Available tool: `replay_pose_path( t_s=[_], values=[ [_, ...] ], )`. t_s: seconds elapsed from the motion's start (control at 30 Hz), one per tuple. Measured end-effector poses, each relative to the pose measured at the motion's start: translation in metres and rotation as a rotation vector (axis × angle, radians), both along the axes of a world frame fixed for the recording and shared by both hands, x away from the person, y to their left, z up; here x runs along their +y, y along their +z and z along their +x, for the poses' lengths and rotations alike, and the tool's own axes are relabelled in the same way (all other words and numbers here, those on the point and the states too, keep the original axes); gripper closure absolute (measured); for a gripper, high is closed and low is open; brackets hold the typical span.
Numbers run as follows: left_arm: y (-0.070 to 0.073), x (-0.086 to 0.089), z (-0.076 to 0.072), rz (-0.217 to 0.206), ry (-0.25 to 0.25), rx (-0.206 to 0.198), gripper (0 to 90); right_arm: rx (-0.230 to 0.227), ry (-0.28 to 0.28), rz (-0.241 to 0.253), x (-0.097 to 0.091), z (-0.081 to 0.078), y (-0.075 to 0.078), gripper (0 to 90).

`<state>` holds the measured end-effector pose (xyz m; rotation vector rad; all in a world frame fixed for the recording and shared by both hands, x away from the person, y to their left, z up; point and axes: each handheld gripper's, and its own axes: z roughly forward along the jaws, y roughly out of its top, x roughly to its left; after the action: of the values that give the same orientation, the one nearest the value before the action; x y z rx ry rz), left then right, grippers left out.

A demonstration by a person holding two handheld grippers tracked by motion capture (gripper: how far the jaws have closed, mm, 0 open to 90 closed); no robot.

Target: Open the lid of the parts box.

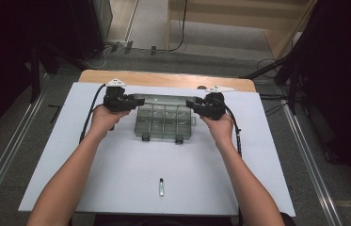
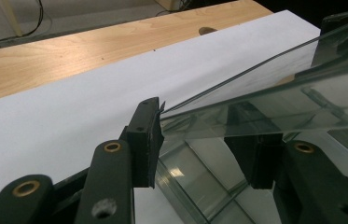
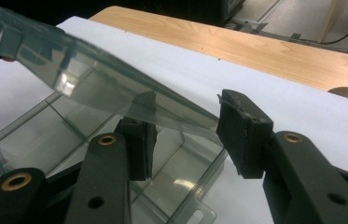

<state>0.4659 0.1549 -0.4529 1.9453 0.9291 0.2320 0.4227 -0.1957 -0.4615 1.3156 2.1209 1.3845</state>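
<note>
the compartment box [image 1: 163, 121] sits on the desk [image 1: 116, 169] between the left hand-held gripper [image 1: 128, 101] and the right hand-held gripper [image 1: 196, 106], its lid [image 2: 274, 98] tilted up between their jaws. a small tool [image 1: 161, 187] lies well nearer the person, apart from both.

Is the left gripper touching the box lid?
Touching. In the left gripper view, the lid's corner edge meets the tip of the left gripper's outer pad, and the lid runs over the other jaw.
</note>
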Motion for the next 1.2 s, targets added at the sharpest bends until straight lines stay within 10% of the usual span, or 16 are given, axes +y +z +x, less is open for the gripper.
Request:
replay_pose_path(
  t_s=[1.2],
  values=[
    [-0.006,-0.003,0.013,-0.011,0.034,0.015,55.2,-0.004,-0.043,0.022,-0.001,0.016,-0.008,63.4]
  ],
)
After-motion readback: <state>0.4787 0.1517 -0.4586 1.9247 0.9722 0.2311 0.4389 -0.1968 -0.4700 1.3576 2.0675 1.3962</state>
